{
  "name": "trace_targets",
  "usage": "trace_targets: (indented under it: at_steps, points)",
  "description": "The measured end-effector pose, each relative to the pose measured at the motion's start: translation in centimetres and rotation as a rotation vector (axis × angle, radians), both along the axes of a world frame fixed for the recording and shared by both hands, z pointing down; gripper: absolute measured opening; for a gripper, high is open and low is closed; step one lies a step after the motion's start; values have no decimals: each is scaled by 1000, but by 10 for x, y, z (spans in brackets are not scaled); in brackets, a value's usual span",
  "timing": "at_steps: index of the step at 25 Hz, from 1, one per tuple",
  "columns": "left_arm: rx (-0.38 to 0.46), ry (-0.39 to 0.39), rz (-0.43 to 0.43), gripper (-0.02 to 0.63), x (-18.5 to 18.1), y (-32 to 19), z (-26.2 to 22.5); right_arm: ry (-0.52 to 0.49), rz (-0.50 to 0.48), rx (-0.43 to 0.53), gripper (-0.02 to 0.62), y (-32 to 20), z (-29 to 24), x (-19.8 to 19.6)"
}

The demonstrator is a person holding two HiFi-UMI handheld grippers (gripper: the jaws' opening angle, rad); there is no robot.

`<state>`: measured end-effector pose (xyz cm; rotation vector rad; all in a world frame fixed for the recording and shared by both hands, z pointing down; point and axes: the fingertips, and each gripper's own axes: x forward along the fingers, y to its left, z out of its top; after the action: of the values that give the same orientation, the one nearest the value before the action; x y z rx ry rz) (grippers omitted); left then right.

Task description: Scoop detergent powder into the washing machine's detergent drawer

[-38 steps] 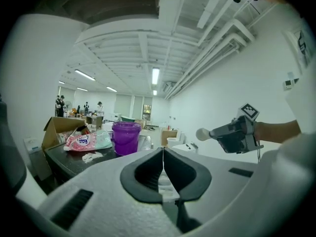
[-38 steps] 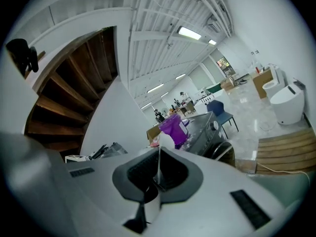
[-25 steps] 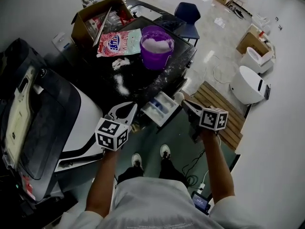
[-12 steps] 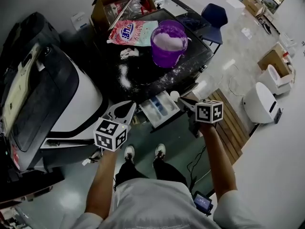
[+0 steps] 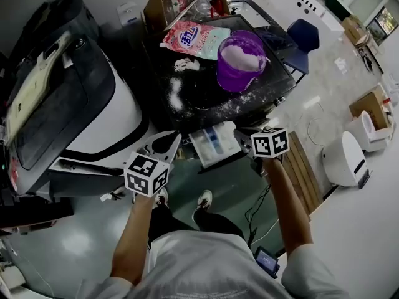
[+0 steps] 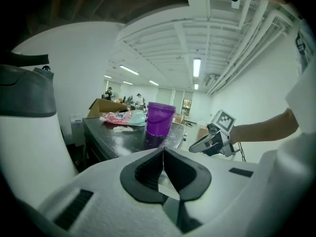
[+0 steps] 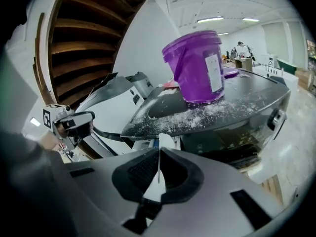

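Both fingers shut, left gripper (image 6: 163, 151) empty, right gripper (image 7: 159, 153) pinching scoop (image 7: 165, 140) by drawer (image 5: 215, 143)

Glossy black washer top (image 5: 209, 101), purple bucket (image 5: 242, 64) of white powder standing toward its right side, pink detergent bag (image 5: 194, 40) lying flat beside it, open cardboard box (image 5: 163, 2) at the far end, spilled powder (image 5: 173, 95) streaked across the left part.

Print on the detergent bag (image 5: 195, 40) is too small to read.
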<state>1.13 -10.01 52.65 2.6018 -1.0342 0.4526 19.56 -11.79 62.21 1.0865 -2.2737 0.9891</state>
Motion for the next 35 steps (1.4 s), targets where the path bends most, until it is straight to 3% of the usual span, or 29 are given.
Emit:
trace_targets:
  at_steps: [9, 26, 35]
  points:
    - [-20, 9, -90, 11, -29, -3, 13, 125, -95, -11, 11, -6, 24, -3]
    - [-33, -5, -76, 11, -30, 4, 24, 291, -161, 86, 11, -28, 32, -18]
    - [-35, -15, -79, 11, -33, 7, 27, 467, -282, 162, 11, -29, 33, -25]
